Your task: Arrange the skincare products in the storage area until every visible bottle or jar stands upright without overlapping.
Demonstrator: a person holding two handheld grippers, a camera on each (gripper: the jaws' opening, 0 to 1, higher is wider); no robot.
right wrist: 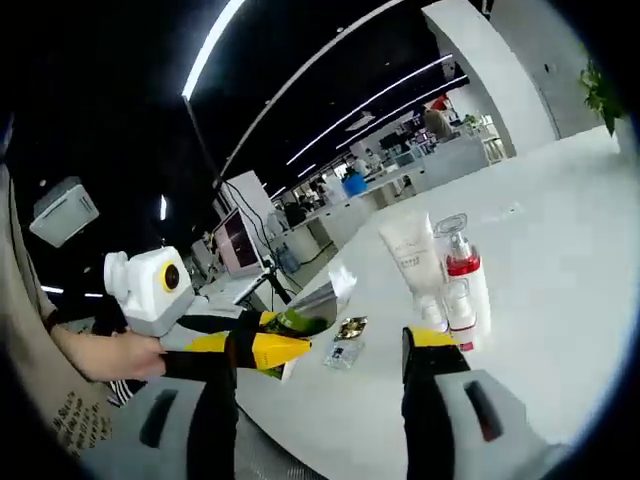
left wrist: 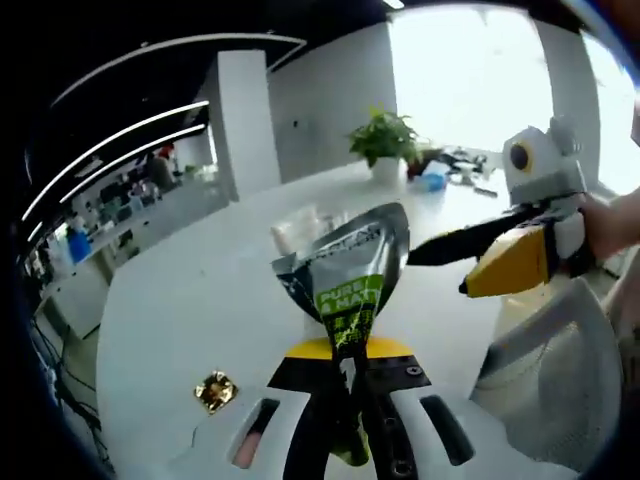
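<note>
Two grippers: left gripper (left wrist: pixel 345 385) clamped on silver pouch (left wrist: pixel 345 270); right gripper (right wrist: pixel 320 375) jaws wide, near white tube (right wrist: pixel 408 255).

The left gripper view is taken from low over the white round table (left wrist: pixel 200 300) and is directed across it toward a potted green plant (left wrist: pixel 384 140) and bright windows; a silver sachet with a green label (left wrist: pixel 345 270) is seen very near. The right gripper view is tilted and is directed across the same table (right wrist: pixel 560 250) toward the office desks. The table, the sachet (right wrist: pixel 310 305) and a small gold square packet (left wrist: pixel 214 391) (right wrist: pixel 351 328) are shared.
</note>
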